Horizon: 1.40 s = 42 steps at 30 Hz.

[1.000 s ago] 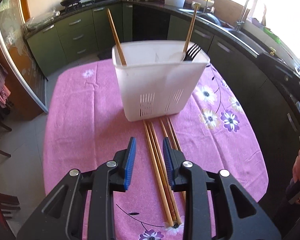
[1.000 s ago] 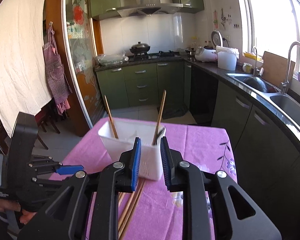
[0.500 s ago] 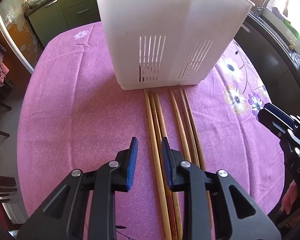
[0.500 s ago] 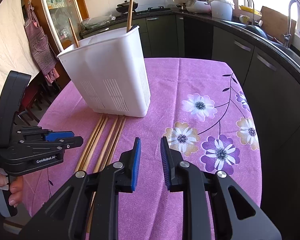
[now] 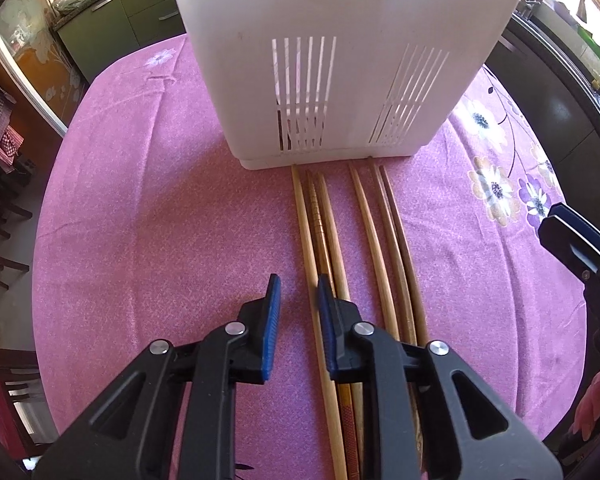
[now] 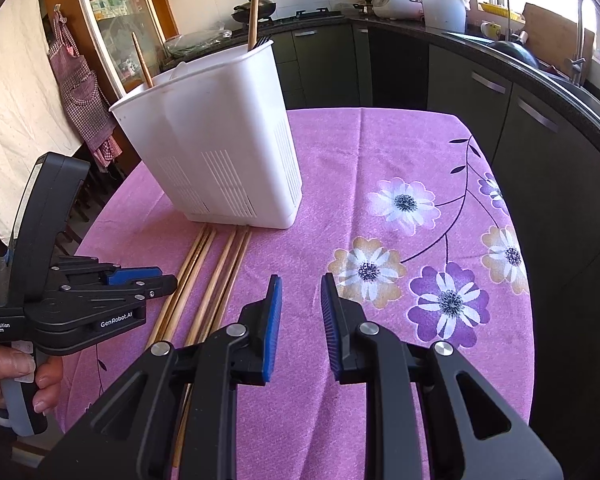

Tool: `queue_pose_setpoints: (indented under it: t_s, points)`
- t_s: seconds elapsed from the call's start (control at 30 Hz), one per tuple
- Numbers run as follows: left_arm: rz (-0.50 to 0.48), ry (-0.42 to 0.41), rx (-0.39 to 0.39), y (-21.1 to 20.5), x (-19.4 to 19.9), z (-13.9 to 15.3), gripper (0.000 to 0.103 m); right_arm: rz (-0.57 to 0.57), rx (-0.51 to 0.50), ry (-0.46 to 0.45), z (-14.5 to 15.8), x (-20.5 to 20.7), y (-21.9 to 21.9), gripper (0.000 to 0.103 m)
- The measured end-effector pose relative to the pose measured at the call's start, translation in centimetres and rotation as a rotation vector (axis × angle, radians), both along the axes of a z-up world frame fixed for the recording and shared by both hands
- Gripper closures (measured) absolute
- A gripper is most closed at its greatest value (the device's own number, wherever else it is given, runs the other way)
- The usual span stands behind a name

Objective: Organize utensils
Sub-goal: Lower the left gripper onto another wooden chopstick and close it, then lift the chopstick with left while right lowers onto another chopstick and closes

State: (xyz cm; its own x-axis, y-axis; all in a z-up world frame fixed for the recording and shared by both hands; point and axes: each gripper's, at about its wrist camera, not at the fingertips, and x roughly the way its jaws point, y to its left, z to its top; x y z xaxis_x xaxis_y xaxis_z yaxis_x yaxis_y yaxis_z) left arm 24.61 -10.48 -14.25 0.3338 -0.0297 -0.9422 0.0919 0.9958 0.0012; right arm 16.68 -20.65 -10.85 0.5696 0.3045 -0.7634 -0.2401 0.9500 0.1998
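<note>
Closing jaws straddle leftmost chopstick (image 5: 314, 280).

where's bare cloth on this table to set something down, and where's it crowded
Free: the wide stretch of pink tablecloth between the chopsticks and the cloth's left edge, as the left wrist view shows it, and the flowered patch beside the white holder. Crowded: the strip directly before the holder, where the chopsticks lie.

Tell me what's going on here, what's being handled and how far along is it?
A person holds a gripper in each hand over a table with a pink floral cloth. The left gripper is low over six chopsticks lying before a white utensil holder, its jaws closing around the leftmost chopstick, not yet pinching it. The right gripper hovers empty over bare cloth. Two chopsticks and a fork already stand in the holder.
</note>
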Motion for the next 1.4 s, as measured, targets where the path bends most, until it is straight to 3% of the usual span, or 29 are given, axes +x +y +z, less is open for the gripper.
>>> queue_pose_setpoints:
  t_s: [0.2, 0.33, 0.53, 0.9, 1.03, 1.4]
  points:
    - [-0.004, 0.016, 0.004, -0.4, 0.5, -0.6, 0.085, 0.008, -0.003, 0.001, 0.1, -0.1, 0.3, 0.082]
    - [-0.004, 0.018, 0.004, -0.2, 0.7, -0.7, 0.095, 0.006, -0.005, 0.001, 0.1, -0.1, 0.2, 0.082]
    - [0.001, 0.007, -0.016, 1.0, 0.6, -0.4, 0.096, 0.007, -0.009, 0.005, 0.1, -0.2, 0.2, 0.082]
    - [-0.003, -0.209, -0.025, 3.2, -3.7, 5.9, 0.097, 0.016, -0.024, 0.018, 0.1, 0.0, 1.1, 0.079]
    - [-0.012, -0.253, -0.055, 4.0, -5.5, 7.8, 0.097, 0.035, -0.030, 0.031, -0.2, 0.1, 2.1, 0.079]
    - [-0.039, -0.392, -0.091, 5.4, -10.8, 11.8, 0.097, 0.090, -0.035, 0.154, -2.5, 2.8, 5.6, 0.079]
